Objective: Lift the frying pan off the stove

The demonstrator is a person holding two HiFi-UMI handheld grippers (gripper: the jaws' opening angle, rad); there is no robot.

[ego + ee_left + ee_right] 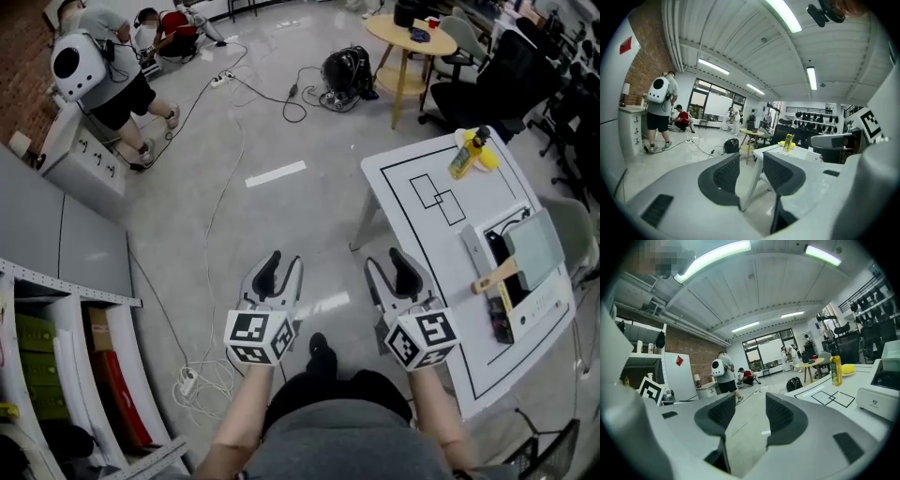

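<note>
left gripper [281, 262]: jaws partly open, empty, left of white table [412, 220] | right gripper [386, 262]: jaws wide, empty, beside table's left edge | frying pan [534, 246]: on stove [542, 305], table's right side; best taken by wooden handle [495, 277], jaws level and square | yellow bottle [464, 157]: table's far end, likely clear of reach

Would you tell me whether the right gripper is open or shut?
Open: the jaws of the right gripper stand apart, with only floor showing between them.
</note>
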